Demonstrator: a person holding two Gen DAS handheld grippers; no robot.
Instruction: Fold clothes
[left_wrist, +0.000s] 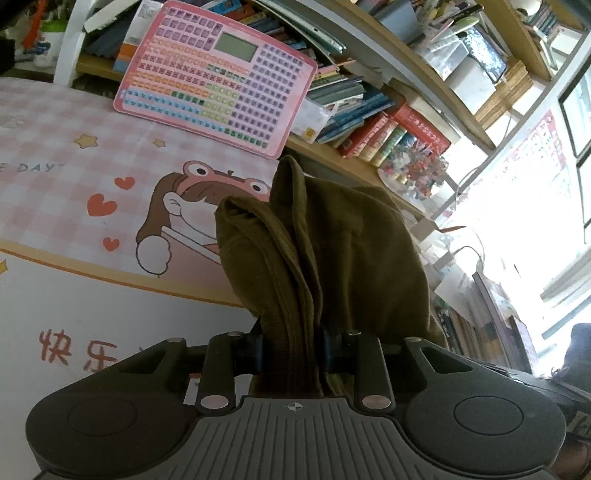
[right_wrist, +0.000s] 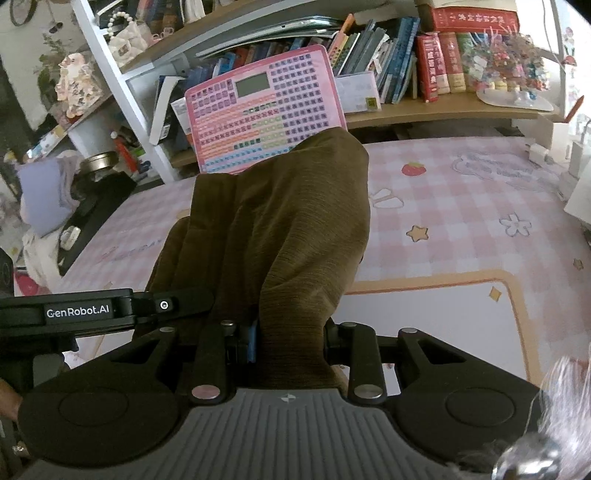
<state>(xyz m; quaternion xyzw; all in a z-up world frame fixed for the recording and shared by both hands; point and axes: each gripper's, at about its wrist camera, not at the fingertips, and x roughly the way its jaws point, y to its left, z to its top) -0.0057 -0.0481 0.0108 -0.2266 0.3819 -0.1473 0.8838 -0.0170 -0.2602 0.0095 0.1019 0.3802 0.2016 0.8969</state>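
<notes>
Both grippers hold the brown cloth up over the tabletop

The left gripper (left_wrist: 291, 350) and right gripper (right_wrist: 290, 343) have jaws squeezed tight on the bunched brown cloth (right_wrist: 280, 221). Past it, a pink toy keyboard (left_wrist: 218, 77) leans at the far edge of the pink checked tabletop (right_wrist: 461, 221)

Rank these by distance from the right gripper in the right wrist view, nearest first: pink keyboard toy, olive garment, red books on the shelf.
1. olive garment: clamped in the right gripper jaws, dead centre.
2. pink keyboard toy: behind the garment, leaning against the shelf.
3. red books: farthest, upper right on the shelf.
</notes>
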